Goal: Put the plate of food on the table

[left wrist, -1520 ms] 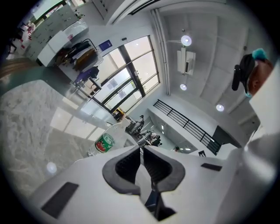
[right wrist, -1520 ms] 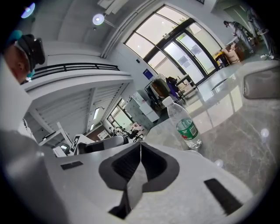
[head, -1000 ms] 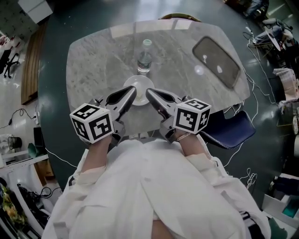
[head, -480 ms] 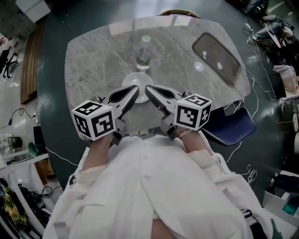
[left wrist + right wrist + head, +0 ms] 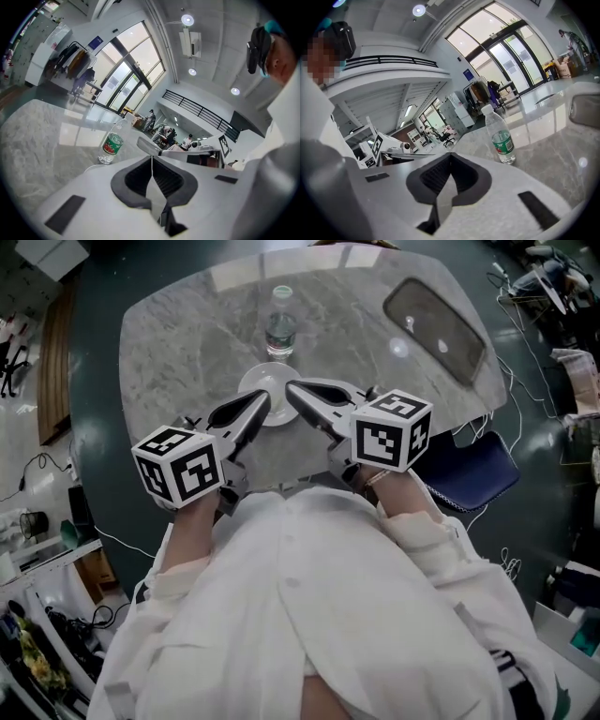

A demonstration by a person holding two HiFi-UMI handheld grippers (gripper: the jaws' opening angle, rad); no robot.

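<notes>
**Plate on the marble, both grippers clenched on nothing**

On your left, the left gripper (image 5: pixel 260 402) is clenched. In its own view the jaws meet in a thin seam with nothing between them. From above, its tip sits over the near left rim of the plate (image 5: pixel 267 379), and I cannot tell whether it touches.

The plate is in the middle. It looks to be lying on the table (image 5: pixel 178 343), near your edge, with the bottle (image 5: pixel 279 331) standing upright just behind it. It is white and round, and from here I cannot make out any food on it.

Expect it to be stiff, smooth-rimmed and fairly light. That makes it slippery under the pads and likely to chip on a stone top this hard. If you need to lift or shift it, open both grippers and pinch the rim at two opposite points, left and right. Bite down far enough that the lip cannot slide out. Keep the plate level so nothing runs off, and lower it flat, not edge first. Don't push it forward, because the bottle is close enough behind to be tipped over.

On your right, the right gripper (image 5: pixel 293 390) is also fully closed and empty. Its tip is over the near right rim of the plate, mirroring the left one.
</notes>
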